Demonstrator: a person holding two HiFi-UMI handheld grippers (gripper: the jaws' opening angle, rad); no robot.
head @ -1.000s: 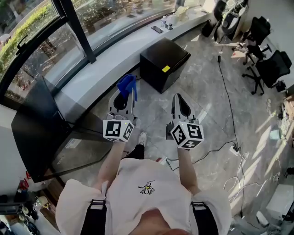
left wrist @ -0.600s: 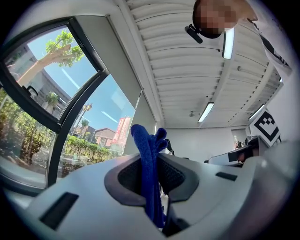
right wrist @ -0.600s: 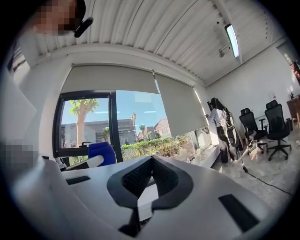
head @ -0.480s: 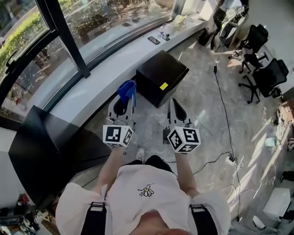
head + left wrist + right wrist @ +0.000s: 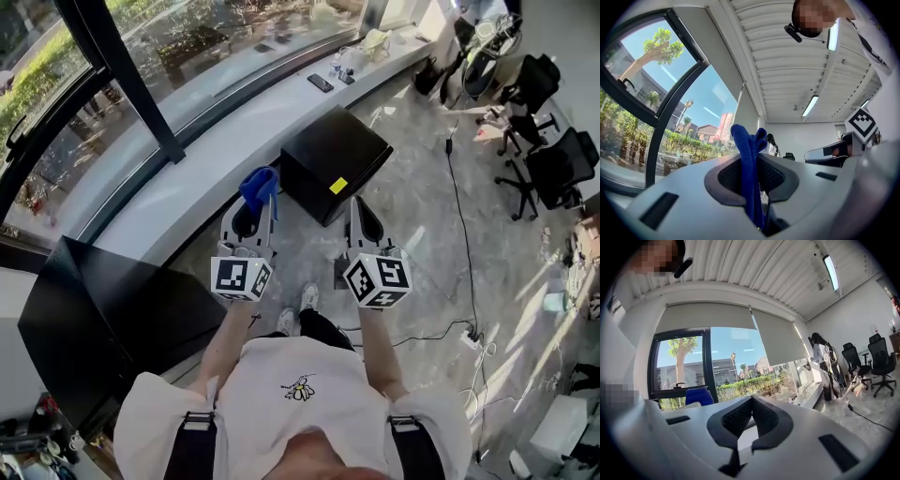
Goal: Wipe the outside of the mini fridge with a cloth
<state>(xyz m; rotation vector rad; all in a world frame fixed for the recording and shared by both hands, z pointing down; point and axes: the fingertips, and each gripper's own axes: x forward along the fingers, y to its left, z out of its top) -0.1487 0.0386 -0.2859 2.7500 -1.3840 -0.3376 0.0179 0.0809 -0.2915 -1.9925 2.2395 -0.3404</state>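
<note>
While I stand here with both grippers held out in front of me, the big curved window (image 5: 187, 56) sweeps from my 9 o'clock round to 12, trees and buildings bright outside. Grey stone floor (image 5: 422, 216) spreads out from 12 to 4 o'clock. Under the glass runs the long pale ledge (image 5: 216, 141). Down at my 8 o'clock, a large black panel (image 5: 103, 328), tilted, leans in near my left arm.

Now the fridge (image 5: 336, 161): a black cube sitting on the floor at my 12 o'clock, right against the ledge, just beyond both gripper tips. Off at 2 o'clock, well apart from it, black office chairs (image 5: 562, 159), and a dark cable (image 5: 459, 187) trailing across the floor toward 3 o'clock.

Left gripper (image 5: 265, 208), pointing to 12 o'clock: jaws clamped tight on the blue cloth (image 5: 259, 186). Its own view has the left gripper (image 5: 752, 174) pinching the cloth (image 5: 746, 150) in a bunched fold that sticks up past the tips, clear of the fridge, against window and wall.

Right gripper (image 5: 357, 204), at 3 o'clock of the left one: in its own view the right gripper (image 5: 751, 404) has its pads pressed together at the tips, nothing between them.

Small stuff: a yellow sticker (image 5: 338, 186) on the fridge's top, near edge, and a dark phone (image 5: 320, 82) lying on the ledge at 12 o'clock.
</note>
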